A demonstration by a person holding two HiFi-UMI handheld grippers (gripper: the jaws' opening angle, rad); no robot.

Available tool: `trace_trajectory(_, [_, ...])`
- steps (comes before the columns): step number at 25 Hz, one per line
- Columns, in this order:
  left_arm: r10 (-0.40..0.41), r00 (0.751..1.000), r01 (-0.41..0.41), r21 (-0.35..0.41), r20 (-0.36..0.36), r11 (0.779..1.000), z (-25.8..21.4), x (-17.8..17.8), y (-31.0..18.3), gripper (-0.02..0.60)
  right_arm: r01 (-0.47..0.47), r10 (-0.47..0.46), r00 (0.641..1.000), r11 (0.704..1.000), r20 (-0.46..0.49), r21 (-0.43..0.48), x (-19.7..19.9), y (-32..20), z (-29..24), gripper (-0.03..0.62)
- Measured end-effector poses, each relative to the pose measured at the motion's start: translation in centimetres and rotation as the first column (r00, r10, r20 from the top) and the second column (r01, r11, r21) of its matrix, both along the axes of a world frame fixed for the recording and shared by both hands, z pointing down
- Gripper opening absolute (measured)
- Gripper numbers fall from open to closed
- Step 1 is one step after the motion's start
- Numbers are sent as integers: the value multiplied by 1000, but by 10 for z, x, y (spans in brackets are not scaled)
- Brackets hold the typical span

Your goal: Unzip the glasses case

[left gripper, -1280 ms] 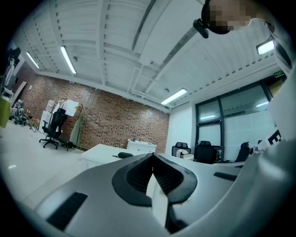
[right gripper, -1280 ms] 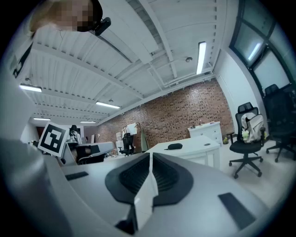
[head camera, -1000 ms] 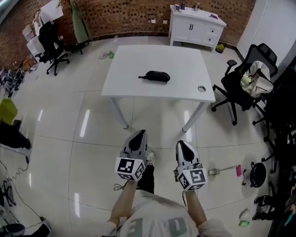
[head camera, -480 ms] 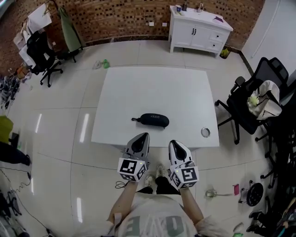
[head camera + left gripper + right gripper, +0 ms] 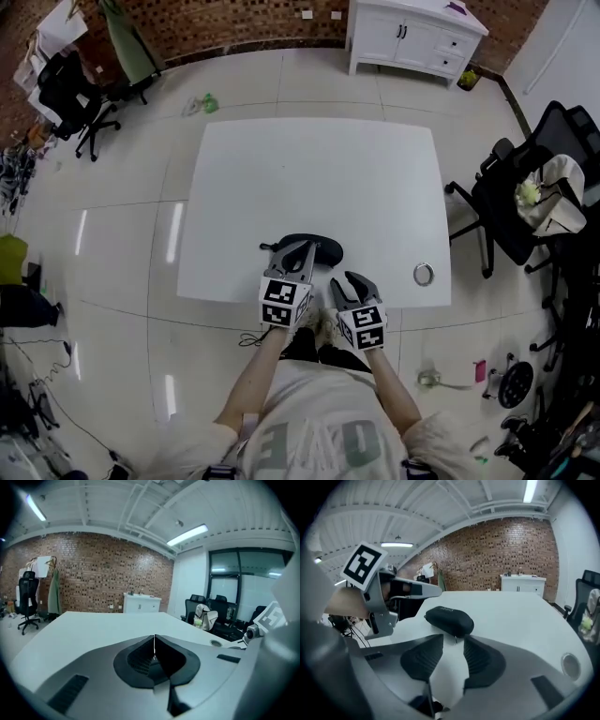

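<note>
A black oval glasses case (image 5: 319, 247) lies zipped near the front edge of the white table (image 5: 309, 169). My left gripper (image 5: 305, 248) reaches over the case's left end, its jaws shut with nothing between them (image 5: 154, 637); the case does not show in the left gripper view. My right gripper (image 5: 338, 282) hovers at the table's edge, just short of the case. In the right gripper view its jaws (image 5: 453, 639) are opening, empty, with the case (image 5: 449, 619) right beyond the tips and the left gripper (image 5: 396, 590) to the left.
A round cable hole (image 5: 424, 274) sits in the table's front right corner. A black office chair (image 5: 525, 202) with a bag stands to the right, a white cabinet (image 5: 417, 37) at the far wall, another chair (image 5: 66, 94) far left.
The person has walked up to the table, bringing both grippers forward to its front edge by the case. The right jaws have parted.
</note>
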State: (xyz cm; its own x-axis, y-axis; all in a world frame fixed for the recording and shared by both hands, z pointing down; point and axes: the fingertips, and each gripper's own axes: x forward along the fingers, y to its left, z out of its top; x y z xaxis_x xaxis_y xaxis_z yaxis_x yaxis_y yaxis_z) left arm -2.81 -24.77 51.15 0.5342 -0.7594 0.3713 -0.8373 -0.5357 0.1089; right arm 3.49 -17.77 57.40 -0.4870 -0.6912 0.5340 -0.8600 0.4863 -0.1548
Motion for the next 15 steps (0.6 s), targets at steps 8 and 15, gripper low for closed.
trace_trajectory(8, [49, 993, -38, -109, 106, 993, 38, 8, -31, 6, 45, -60, 992, 991, -115, -129, -16, -30, 34, 107])
trace_trajectory(15, [40, 991, -18, -171, 126, 985, 55, 11, -33, 6, 53, -91, 976, 980, -198, -191, -13, -39, 45, 98])
